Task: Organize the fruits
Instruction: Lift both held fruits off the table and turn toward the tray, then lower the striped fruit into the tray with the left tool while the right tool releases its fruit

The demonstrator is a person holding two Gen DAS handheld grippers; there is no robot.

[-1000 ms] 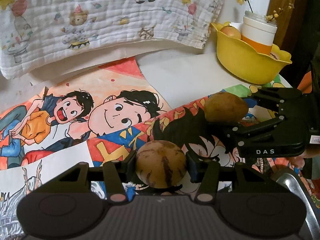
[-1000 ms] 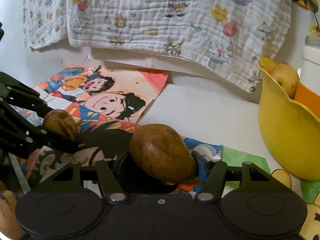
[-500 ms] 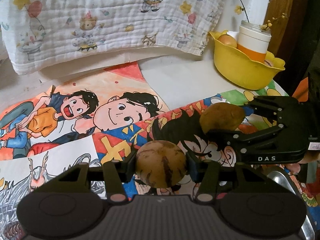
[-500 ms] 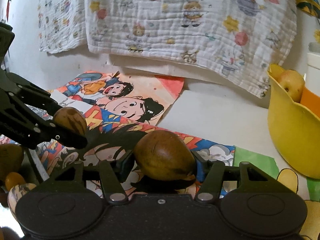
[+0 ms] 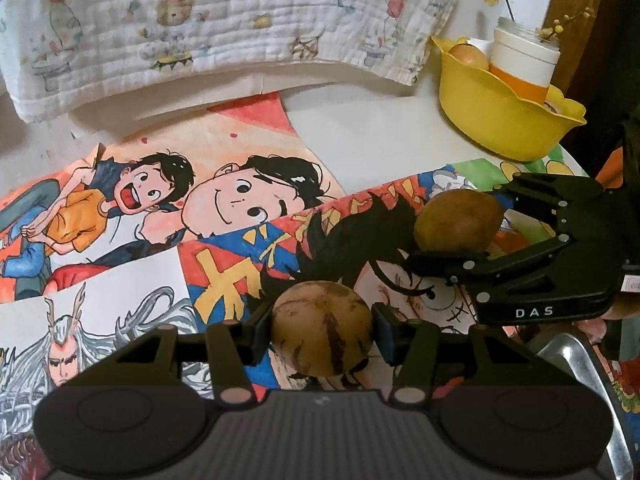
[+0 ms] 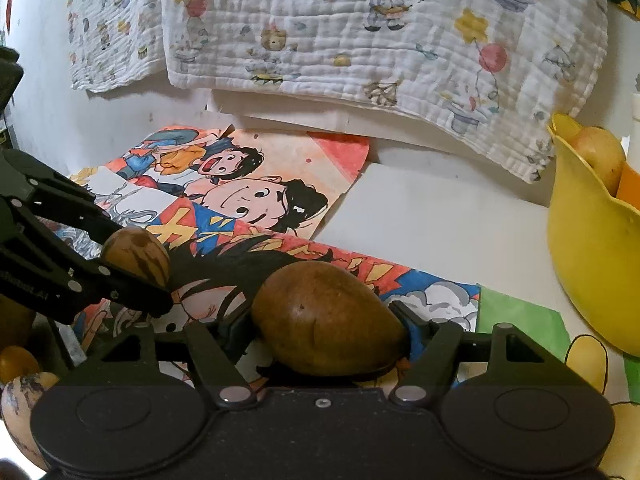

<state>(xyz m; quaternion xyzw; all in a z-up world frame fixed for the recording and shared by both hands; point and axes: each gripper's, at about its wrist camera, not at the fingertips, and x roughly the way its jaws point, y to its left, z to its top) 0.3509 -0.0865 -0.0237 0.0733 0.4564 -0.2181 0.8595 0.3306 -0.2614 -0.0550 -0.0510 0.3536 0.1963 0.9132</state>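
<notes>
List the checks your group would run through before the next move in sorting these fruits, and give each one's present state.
1. Left tool grips the round striped fruit: ok, its pads press both sides.
2. Right tool holds the brown oval fruit: cannot tell; its jaws are opening with the fruit between them.
3. Yellow bowl stands upright on the table: ok.
4. Room in the bowl: cannot tell; a pale fruit and a white-and-orange container sit in it.
5. The two tools are apart: ok, they do not touch.
</notes>
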